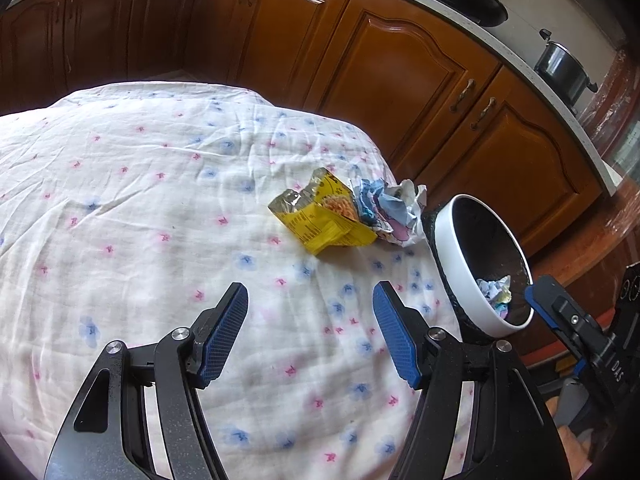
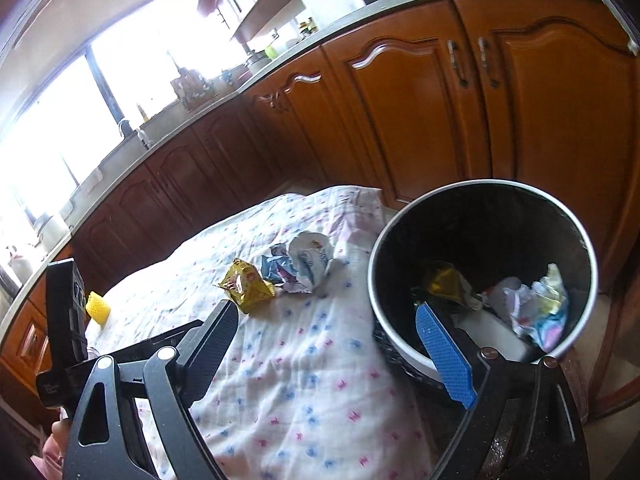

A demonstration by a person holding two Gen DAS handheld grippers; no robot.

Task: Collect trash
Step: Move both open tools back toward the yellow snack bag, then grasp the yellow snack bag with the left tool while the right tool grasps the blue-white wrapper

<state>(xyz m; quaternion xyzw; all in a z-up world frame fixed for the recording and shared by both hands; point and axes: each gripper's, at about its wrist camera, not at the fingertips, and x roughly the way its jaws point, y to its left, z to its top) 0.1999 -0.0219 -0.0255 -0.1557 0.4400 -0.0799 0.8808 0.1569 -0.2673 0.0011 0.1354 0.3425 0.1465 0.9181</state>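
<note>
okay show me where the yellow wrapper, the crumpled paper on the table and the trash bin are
yellow wrapper [image 1: 324, 220]: left wrist view, middle of its printed face.
crumpled paper [image 1: 394, 210]: left wrist view, centre of the wad.
trash bin [image 2: 486, 186]: right wrist view, far rim.

White letters "DAS" on the black body of the right gripper [image 1: 540, 300], yellow wrapper [image 1: 324, 220] print too small to read

Wooden kitchen cabinets [image 1: 420, 80]; bright window [image 2: 60, 120] beyond.

Right tongs [image 2: 340, 344] open, empty; bin [image 2: 576, 220] holds wrappers; yellow packet [image 2: 248, 284] on cloth [image 2: 304, 392]
</note>
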